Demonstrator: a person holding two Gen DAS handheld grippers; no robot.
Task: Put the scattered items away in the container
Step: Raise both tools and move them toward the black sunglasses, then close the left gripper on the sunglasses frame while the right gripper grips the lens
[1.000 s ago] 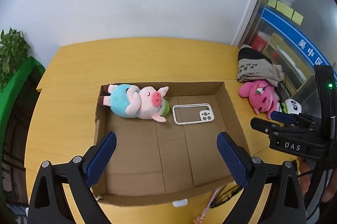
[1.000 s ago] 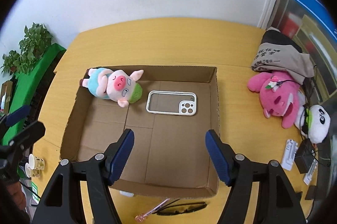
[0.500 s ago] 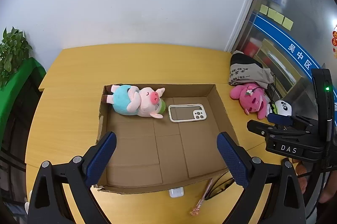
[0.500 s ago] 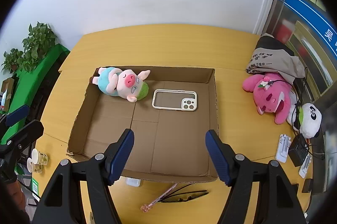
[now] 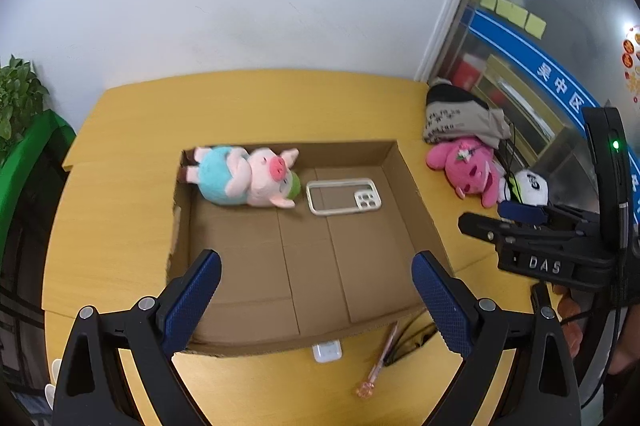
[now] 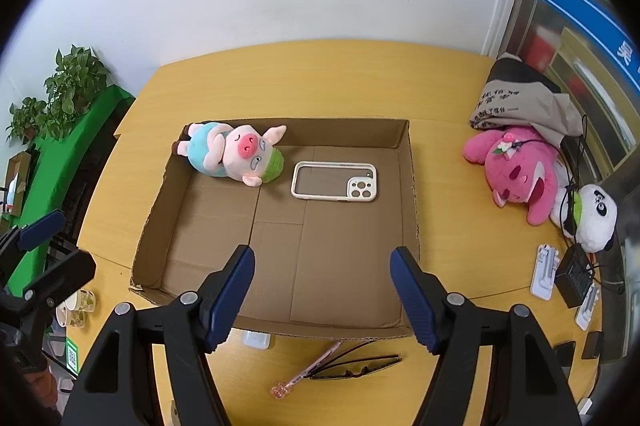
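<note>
An open cardboard box [image 5: 416, 193] [image 6: 412, 185] lies on the yellow table. Inside at the back lie a pig plush in blue [image 5: 248, 177] [image 6: 232, 157] and a white phone case [image 5: 344, 195] [image 6: 335, 181]. In front of the box lie a small white case [image 5: 327, 352] [image 6: 256, 340], a pink pen [image 5: 376, 366] [image 6: 308, 372] and black glasses [image 6: 356, 366]. My left gripper [image 5: 316, 302] and right gripper [image 6: 322, 296] are both open and empty, held above the box's near side.
At the right lie a pink plush [image 6: 516, 169], a panda plush [image 6: 592, 214], a grey bag [image 6: 516, 97], white clips [image 6: 544, 270] and a black charger [image 6: 576, 274]. Green plants [image 6: 60, 85] stand at the left. Small cups [image 6: 76, 306] sit at the near left table edge.
Both grippers have drawn back and up from the box, so more of the table front shows. Nothing on the table has moved.
</note>
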